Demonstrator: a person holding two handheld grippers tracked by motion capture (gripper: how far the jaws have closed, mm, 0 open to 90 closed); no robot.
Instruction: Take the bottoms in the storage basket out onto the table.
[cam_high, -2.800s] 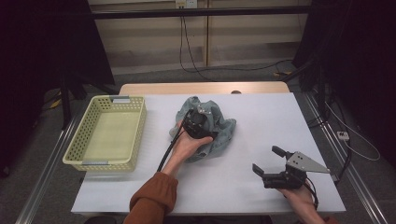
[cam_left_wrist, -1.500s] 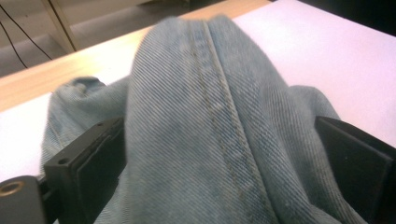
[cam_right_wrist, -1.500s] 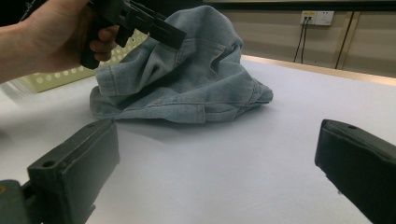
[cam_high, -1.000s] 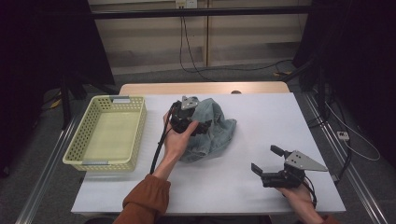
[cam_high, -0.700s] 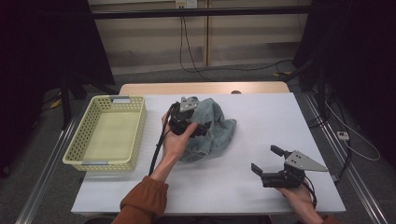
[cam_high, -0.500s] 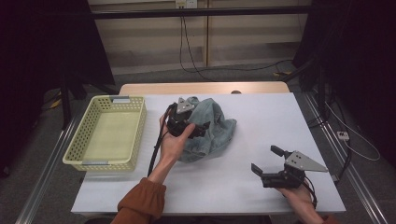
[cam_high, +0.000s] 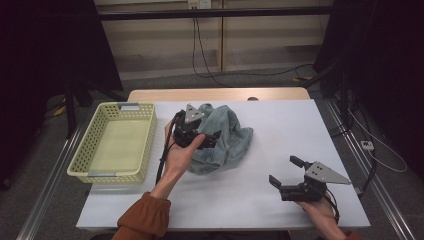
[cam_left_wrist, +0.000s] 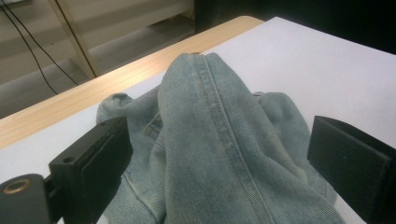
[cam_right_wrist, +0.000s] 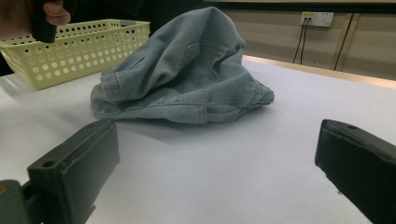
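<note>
A crumpled light-blue denim garment (cam_high: 225, 137) lies heaped on the white table (cam_high: 280, 125), left of centre. My left gripper (cam_high: 199, 132) hovers at the heap's left edge. Its jaws stand wide apart in the left gripper view, and a raised seam fold of the denim (cam_left_wrist: 219, 135) lies between them, touching neither pad. My right gripper (cam_high: 284, 171) rests near the table's front right, open, with bare table between its jaws. In the right gripper view the denim heap (cam_right_wrist: 187, 74) sits ahead of that gripper (cam_right_wrist: 215, 154), well clear of it.
A pale yellow perforated basket (cam_high: 82, 172) stands at the table's left, and its wall (cam_right_wrist: 84, 46) appears behind the denim in the right gripper view. A wooden strip (cam_high: 215, 94) borders the far table edge. Bare white table lies between the heap and my right gripper.
My left gripper moved from over the heap's middle to its left edge, and the denim now stands bunched higher. In the last second it shifted only slightly. The right gripper stayed put.
</note>
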